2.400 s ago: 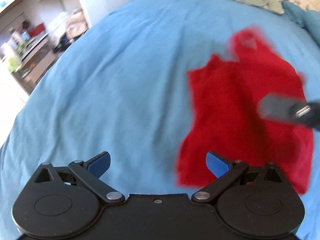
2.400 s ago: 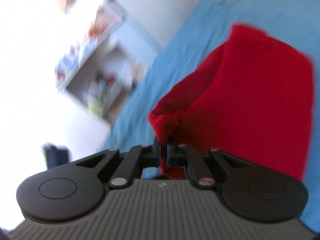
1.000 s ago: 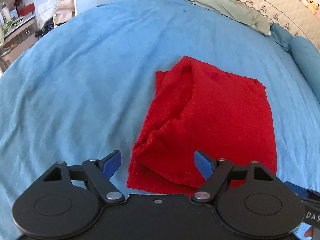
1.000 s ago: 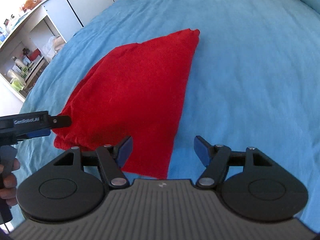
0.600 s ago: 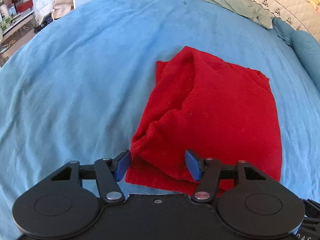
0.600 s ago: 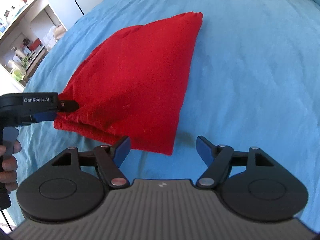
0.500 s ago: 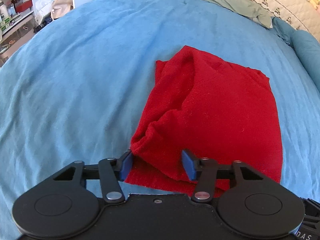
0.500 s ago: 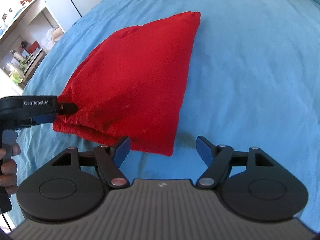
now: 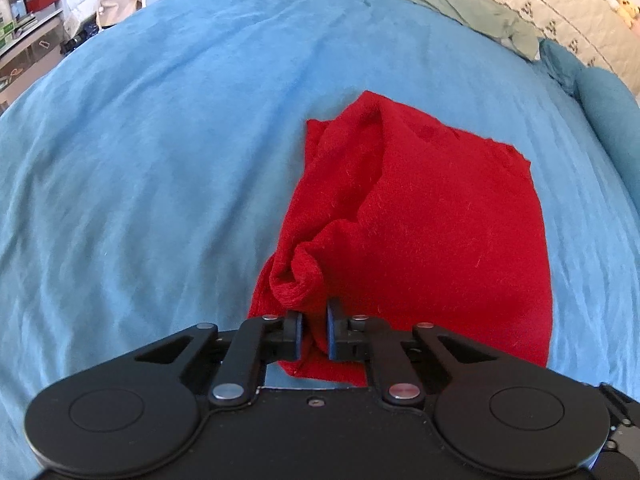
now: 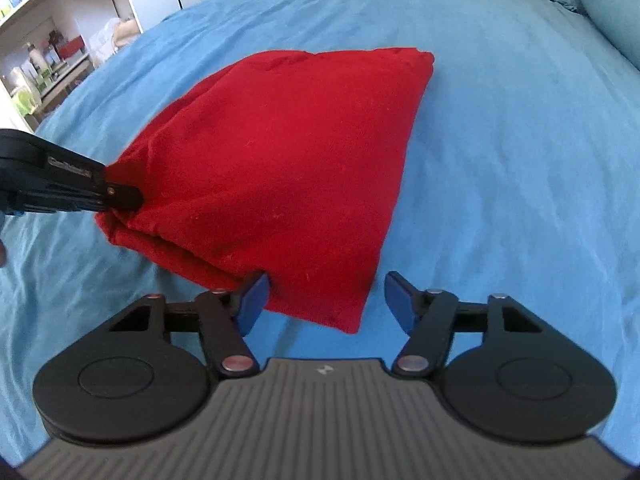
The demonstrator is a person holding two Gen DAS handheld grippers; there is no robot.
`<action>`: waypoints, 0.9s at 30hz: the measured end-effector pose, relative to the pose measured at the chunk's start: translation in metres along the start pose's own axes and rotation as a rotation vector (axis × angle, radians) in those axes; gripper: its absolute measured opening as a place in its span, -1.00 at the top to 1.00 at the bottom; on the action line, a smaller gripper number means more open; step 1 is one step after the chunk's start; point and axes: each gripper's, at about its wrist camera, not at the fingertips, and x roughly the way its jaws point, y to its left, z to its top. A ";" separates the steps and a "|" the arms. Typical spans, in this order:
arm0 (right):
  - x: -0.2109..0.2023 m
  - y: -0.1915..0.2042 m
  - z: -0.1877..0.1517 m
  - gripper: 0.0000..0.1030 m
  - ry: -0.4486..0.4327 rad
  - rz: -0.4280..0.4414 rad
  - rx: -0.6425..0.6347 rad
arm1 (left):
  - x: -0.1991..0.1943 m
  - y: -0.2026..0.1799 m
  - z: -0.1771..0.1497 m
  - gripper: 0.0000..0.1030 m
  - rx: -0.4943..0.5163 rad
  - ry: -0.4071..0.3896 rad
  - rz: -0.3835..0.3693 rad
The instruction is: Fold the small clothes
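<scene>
A small red garment [image 9: 420, 220] lies folded over on the blue bedspread [image 9: 160, 160]. My left gripper [image 9: 312, 334] is closing on the garment's near left corner, and its blue pads pinch a bunched fold of red cloth. In the right wrist view that gripper [image 10: 120, 196] grips the red garment [image 10: 288, 152] at its left edge. My right gripper [image 10: 326, 296] is closing too, its blue pads still wide apart. The garment's near right corner lies between them, untouched by the pads.
Pale green cloth [image 9: 452, 0] and a patterned cream cover [image 9: 552, 4] lie at the bed's far end, with a blue bolster [image 9: 608, 120] at the right. Shelves with clutter [image 10: 44, 68] stand beyond the bed's left edge.
My left gripper's jaws closed from wide apart onto the garment's near left corner, bunching the cloth. My right gripper slid closer to the near right corner and its jaws narrowed a little.
</scene>
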 end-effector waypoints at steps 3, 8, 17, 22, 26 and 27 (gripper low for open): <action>0.004 0.002 0.002 -0.05 0.004 0.014 -0.030 | -0.002 0.001 0.000 0.79 -0.005 -0.005 -0.007; -0.009 -0.015 0.004 0.44 -0.027 0.053 0.092 | -0.014 0.003 -0.003 0.80 -0.015 -0.015 -0.040; -0.012 -0.036 -0.009 0.46 -0.015 0.102 0.088 | 0.001 0.007 -0.017 0.80 -0.003 0.016 -0.032; -0.008 -0.038 -0.008 0.21 -0.007 0.124 0.063 | -0.003 -0.001 -0.011 0.27 0.023 -0.005 0.019; -0.026 -0.039 0.001 -0.87 -0.096 0.067 0.058 | -0.041 -0.021 -0.003 -0.29 0.135 -0.136 0.063; -0.029 -0.040 0.006 -0.87 -0.117 0.062 0.046 | -0.047 -0.027 0.002 -0.32 0.169 -0.159 0.049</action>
